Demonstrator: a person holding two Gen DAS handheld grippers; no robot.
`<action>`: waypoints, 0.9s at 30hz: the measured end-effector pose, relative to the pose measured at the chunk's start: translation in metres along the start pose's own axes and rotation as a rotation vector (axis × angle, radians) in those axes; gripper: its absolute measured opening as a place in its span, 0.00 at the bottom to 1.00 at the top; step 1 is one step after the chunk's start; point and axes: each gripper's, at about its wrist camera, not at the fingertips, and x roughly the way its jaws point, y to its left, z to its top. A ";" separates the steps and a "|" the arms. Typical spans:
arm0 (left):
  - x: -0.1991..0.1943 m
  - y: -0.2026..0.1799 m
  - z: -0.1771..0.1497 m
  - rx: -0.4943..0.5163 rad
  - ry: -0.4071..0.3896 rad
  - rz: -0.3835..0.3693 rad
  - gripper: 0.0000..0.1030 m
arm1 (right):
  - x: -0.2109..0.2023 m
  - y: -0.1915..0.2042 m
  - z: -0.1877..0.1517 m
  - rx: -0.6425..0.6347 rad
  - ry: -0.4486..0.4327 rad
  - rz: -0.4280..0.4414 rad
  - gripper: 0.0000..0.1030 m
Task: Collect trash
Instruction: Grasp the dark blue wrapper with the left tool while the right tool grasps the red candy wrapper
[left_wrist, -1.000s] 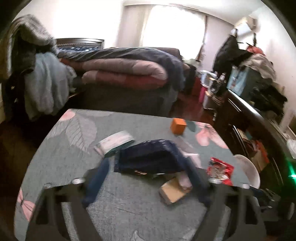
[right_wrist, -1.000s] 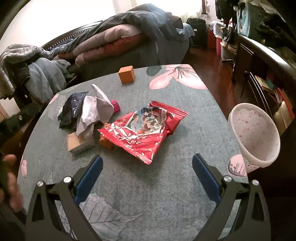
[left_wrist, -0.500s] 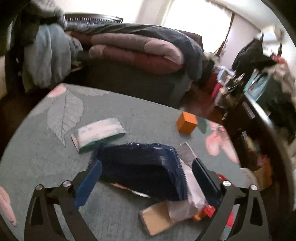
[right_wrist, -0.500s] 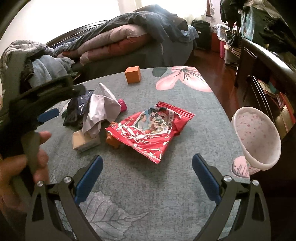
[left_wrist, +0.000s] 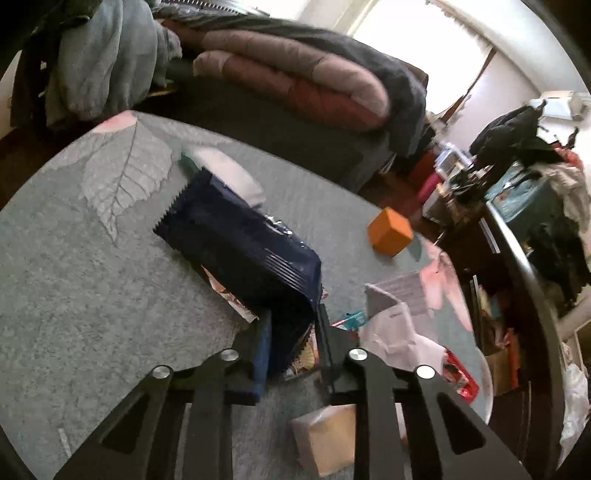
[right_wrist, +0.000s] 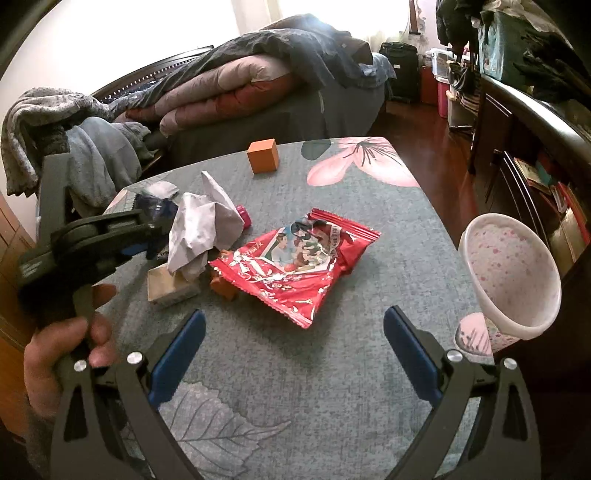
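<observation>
The left gripper pinches the near corner of a navy wrapper; ahead of the spread right gripper lies a red packet. Held only by its corner, the wrapper may slip loose before reaching the bin at right

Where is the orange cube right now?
The orange cube sits alone near the table's far edge, beyond the crumpled paper and left of the pink flower print in the right wrist view.

Navy wrapper; red wrapper; orange block; speckled bin
</observation>
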 end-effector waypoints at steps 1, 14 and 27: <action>-0.007 0.000 -0.001 0.010 -0.019 -0.011 0.18 | 0.001 0.000 0.000 -0.001 0.002 -0.002 0.94; -0.085 0.000 0.000 0.107 -0.184 -0.089 0.07 | 0.013 0.001 0.002 0.020 0.025 0.007 0.94; -0.105 -0.006 -0.008 0.166 -0.206 -0.104 0.07 | 0.054 0.006 0.027 0.043 0.053 0.038 0.31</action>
